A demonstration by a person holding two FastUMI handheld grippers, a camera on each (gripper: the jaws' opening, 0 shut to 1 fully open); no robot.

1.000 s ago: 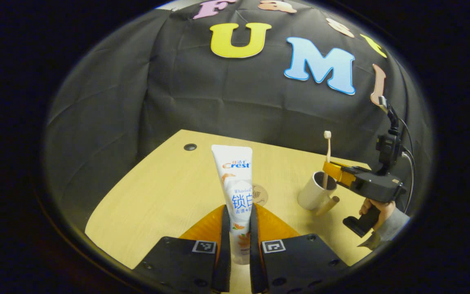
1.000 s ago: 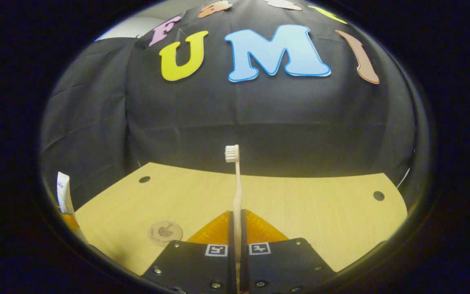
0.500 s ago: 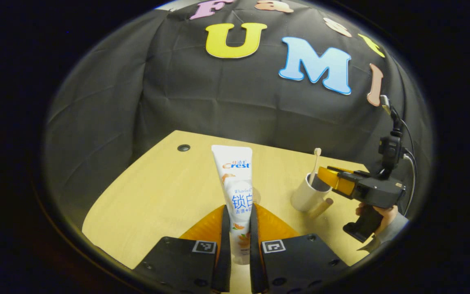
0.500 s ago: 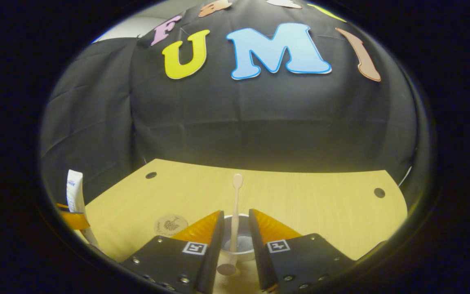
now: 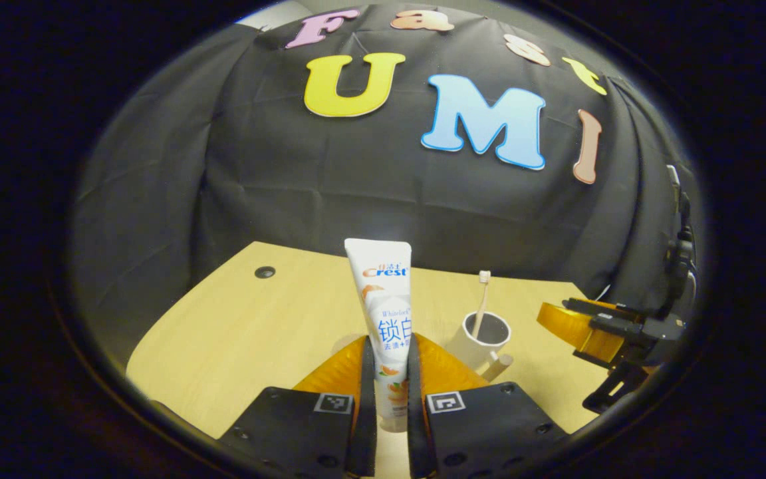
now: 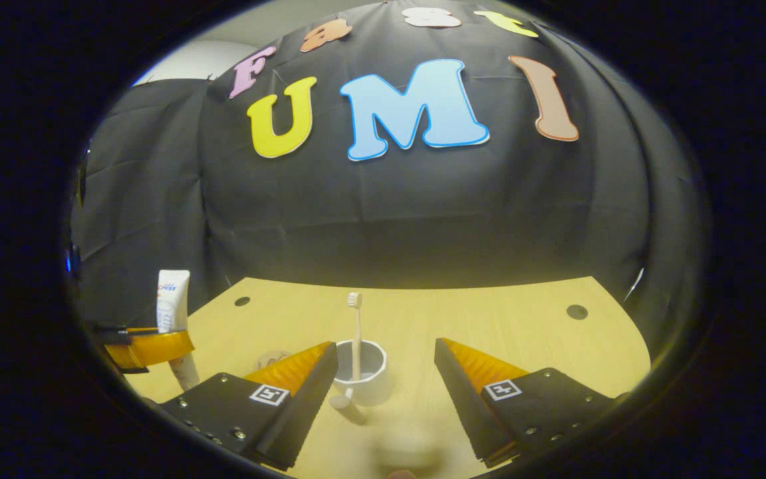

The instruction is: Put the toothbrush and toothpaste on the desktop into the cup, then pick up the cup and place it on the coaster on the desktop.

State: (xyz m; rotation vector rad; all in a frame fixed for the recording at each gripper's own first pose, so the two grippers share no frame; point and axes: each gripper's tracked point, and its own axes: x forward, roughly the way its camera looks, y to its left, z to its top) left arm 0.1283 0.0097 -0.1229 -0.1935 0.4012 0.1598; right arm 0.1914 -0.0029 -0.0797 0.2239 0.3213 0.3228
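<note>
My left gripper [image 5: 388,352] is shut on a white toothpaste tube [image 5: 383,299], held upright above the wooden desktop [image 5: 243,332]. A white cup [image 5: 484,339] with a handle stands just right of it, and a pale toothbrush [image 5: 481,296] leans inside, bristles up. My right gripper [image 6: 386,359] is open, pulled back from the cup [image 6: 363,379], with the toothbrush [image 6: 355,332] standing between its spread fingers farther off. The toothpaste [image 6: 171,303] shows at the left of the right gripper view. The round coaster [image 6: 268,360] peeks out behind the right gripper's left finger.
The desktop [image 6: 522,332] has small dark holes near its back corners [image 6: 577,311] and ends at the black cloth wall. In the left gripper view the right gripper [image 5: 606,326] hangs at the far right edge.
The right gripper has opened wider and drawn back from the cup, leaving the toothbrush standing in it. The left gripper has swung rightward with the toothpaste, nearer the cup.
</note>
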